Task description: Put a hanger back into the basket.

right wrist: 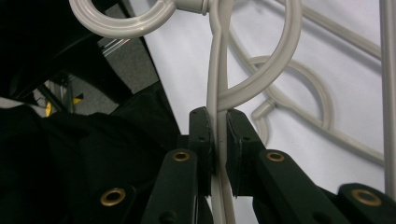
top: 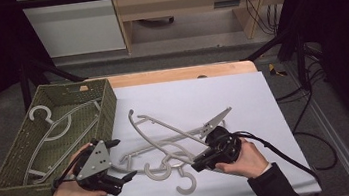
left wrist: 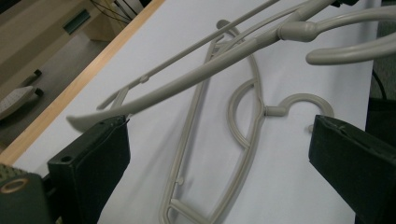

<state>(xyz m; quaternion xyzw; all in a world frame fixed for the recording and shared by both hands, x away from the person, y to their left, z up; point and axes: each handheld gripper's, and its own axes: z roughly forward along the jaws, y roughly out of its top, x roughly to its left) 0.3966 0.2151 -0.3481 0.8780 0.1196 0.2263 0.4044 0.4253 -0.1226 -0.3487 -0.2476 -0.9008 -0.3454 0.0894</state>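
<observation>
White paper covers most of the wooden surface [top: 179, 73], and dark floor and pale cupboards are seen behind it. Near the left edge of the surface a woven green basket [top: 107, 103] is set, and pale grey plastic hangers [top: 58, 130] are laid inside it.

On the white paper [top: 242, 94] more hangers are piled in a loose heap, crossing over each other. One pale grey plastic hanger [top: 176, 130] is lifted at a tilt above the rest, so that one end points up and away — its thin bar is clamped between the right tongs [top: 200, 164]. In the right gripper view the two black pads [right wrist: 201, 140] are pressed tight on that bar [right wrist: 215, 93] from both sides, and its round hook [right wrist: 126, 18] is seen beyond them at the top of that picture. The right tongs are held in a hand [top: 246, 162] at the front right of the paper.

The left tongs [top: 119, 160] are held in the other hand [top: 65, 192], just beside the basket's front corner. Their jaws are spread wide apart and nothing is gripped between them. In the left gripper view the lifted hanger [left wrist: 201, 74] is seen crossing just above the jaws, with one end near the left jaw, while another flat grey hanger [left wrist: 243, 140] is lying on the paper beyond — well below the raised one.
</observation>
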